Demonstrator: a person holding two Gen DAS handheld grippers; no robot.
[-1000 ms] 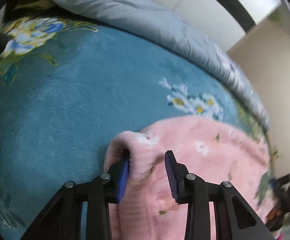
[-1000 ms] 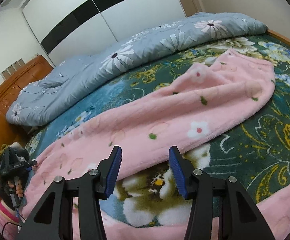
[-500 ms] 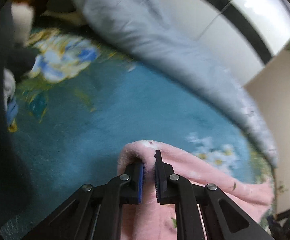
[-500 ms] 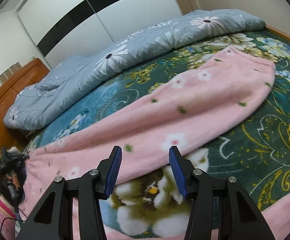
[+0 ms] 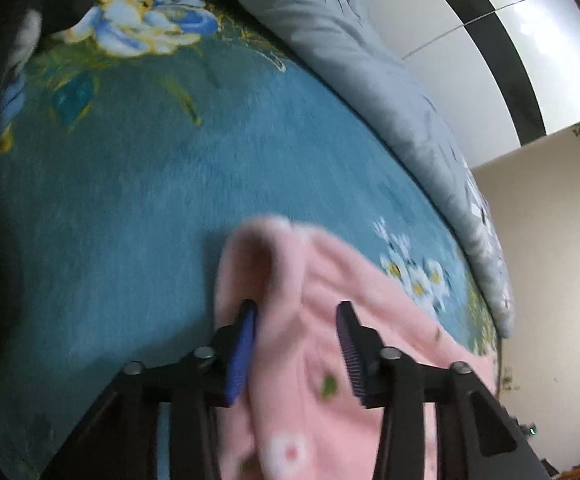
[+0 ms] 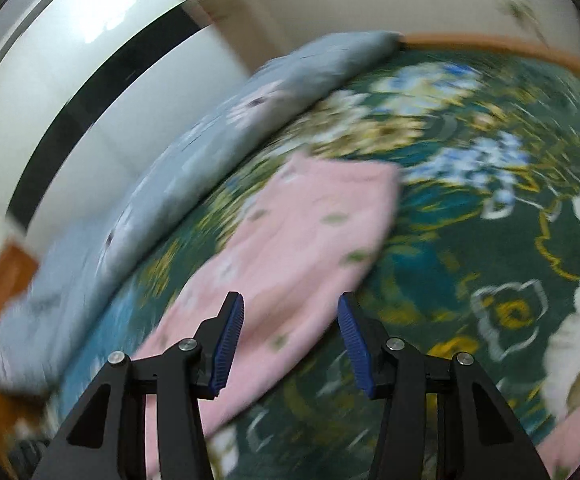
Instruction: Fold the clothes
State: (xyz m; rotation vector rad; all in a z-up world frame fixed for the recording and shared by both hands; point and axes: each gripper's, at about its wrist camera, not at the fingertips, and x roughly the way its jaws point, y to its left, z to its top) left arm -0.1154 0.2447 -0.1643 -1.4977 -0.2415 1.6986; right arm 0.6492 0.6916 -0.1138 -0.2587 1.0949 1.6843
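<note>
A pink fleece garment with small flowers [image 5: 330, 320] lies on a teal and green floral blanket [image 5: 150, 200]. In the left wrist view its rolled end sits between the jaws of my left gripper [image 5: 296, 344], which is open; the cloth rests loose against the left pad. In the right wrist view, which is blurred, a long pink part of the garment [image 6: 298, 248] stretches away over the blanket [image 6: 470, 220]. My right gripper [image 6: 290, 340] is open and empty above its near end.
A grey-blue flowered duvet [image 5: 390, 92] lies bunched along the far side of the bed; it also shows in the right wrist view [image 6: 210, 152]. A white wardrobe with a black stripe [image 6: 70, 92] stands behind. A wooden bed frame edge [image 6: 510, 46] runs at the right.
My left gripper was shut on the pink end half a second ago and has opened, letting it go. My right gripper has swung quickly to the right along the garment.
</note>
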